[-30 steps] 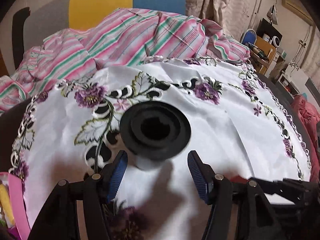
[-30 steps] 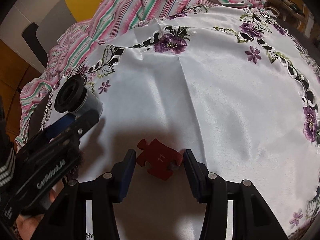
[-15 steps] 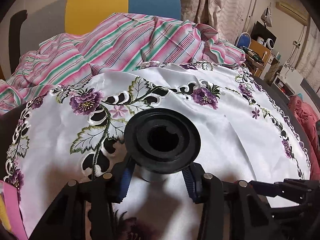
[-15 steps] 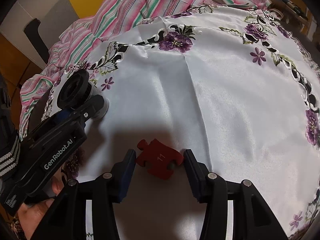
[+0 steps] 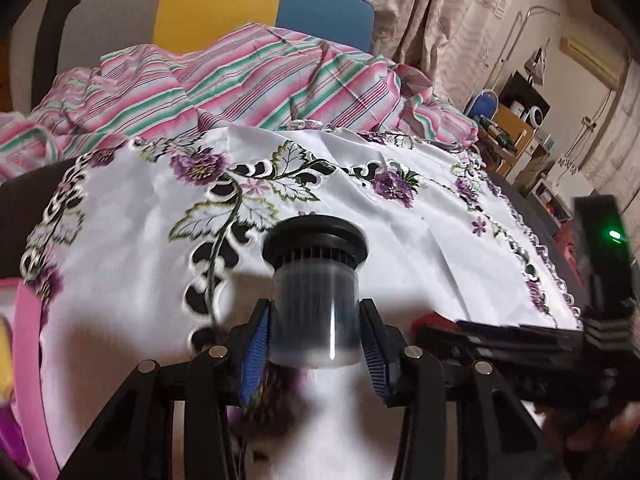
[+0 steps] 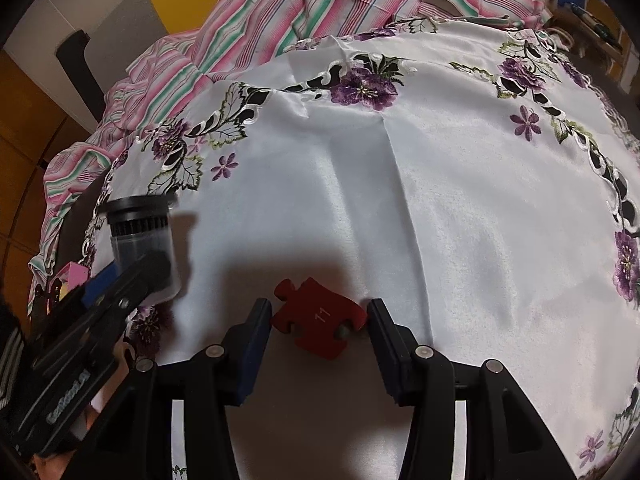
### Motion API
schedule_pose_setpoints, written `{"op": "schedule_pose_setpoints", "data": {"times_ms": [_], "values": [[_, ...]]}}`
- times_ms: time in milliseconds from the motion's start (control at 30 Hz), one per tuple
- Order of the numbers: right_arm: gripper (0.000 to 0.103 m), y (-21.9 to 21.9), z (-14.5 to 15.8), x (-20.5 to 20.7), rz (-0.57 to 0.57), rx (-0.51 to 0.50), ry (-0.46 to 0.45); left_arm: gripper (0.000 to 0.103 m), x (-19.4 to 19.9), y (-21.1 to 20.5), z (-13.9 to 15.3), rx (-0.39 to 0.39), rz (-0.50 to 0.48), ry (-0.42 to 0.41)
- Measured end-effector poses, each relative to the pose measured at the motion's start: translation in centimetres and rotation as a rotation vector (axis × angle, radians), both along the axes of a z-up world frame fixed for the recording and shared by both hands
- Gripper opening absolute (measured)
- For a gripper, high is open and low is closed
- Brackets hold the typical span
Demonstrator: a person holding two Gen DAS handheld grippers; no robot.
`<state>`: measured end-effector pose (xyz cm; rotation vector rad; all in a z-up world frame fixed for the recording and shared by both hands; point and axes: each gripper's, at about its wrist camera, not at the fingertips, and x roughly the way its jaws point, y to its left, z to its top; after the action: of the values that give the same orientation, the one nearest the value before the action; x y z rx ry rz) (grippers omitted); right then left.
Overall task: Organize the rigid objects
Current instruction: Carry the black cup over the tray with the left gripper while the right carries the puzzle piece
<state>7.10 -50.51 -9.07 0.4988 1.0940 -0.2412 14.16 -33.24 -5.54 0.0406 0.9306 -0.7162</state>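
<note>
A black-capped cylinder with a clear grey body [image 5: 314, 300] is clamped upright between the blue pads of my left gripper [image 5: 314, 348] and held above the white flowered tablecloth [image 5: 400, 240]. It also shows in the right wrist view [image 6: 142, 240], at the far left. A red jigsaw piece marked 11 [image 6: 320, 316] lies flat on the cloth between the fingers of my right gripper [image 6: 318, 324]. The left pad is close to the piece's edge and the right pad is next to its knob; the jaws are still apart.
A pink-and-green striped cloth [image 5: 248, 80] is heaped at the table's far side. A pink container rim [image 5: 28, 344] sits at the left edge. My right gripper's body [image 5: 520, 336] lies low at the right in the left wrist view.
My left gripper closed on the cylinder and lifted it off the cloth, turning it upright. My right gripper stayed around the red piece, a little closer to it.
</note>
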Motion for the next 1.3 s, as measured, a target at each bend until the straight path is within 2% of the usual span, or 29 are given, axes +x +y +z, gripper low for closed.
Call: {"op": "schedule_pose_setpoints", "data": {"times_ms": [267,400,567,667,733,867,1000,1300], "values": [[0.05,0.6,0.1,0.2,0.032,-0.05,0.003,0.043,-2.2,3.4,0.5,-0.029,0.012,0.015],[0.05,0.9,0.2,0.2,0.041,-0.074,0.007,0.037,-3.0,4.5,0.8,-0.035,0.016,0.013],[0.05,1.2,0.2,0.2,0.052,-0.093,0.008,0.037,-3.5,5.1,0.6,-0.04,0.024,0.028],[0.05,1.1,0.1,0.0,0.048,-0.086,0.01,0.042,-3.7,4.6,0.6,-0.028,0.019,0.021],[0.05,0.9,0.2,-0.1,0.039,-0.084,0.008,0.052,-4.1,3.8,0.7,-0.025,-0.001,0.0],[0.05,0.1,0.2,-0.3,-0.001,-0.076,0.014,0.052,-4.4,0.9,1.2,0.037,-0.047,-0.055],[0.05,-0.6,0.1,-0.6,-0.041,-0.068,0.019,0.052,-3.1,-1.7,0.6,0.077,-0.075,-0.04],[0.05,-0.6,0.2,-0.4,-0.037,-0.048,0.01,0.044,-3.3,-0.3,1.1,0.04,-0.06,-0.054]]}}
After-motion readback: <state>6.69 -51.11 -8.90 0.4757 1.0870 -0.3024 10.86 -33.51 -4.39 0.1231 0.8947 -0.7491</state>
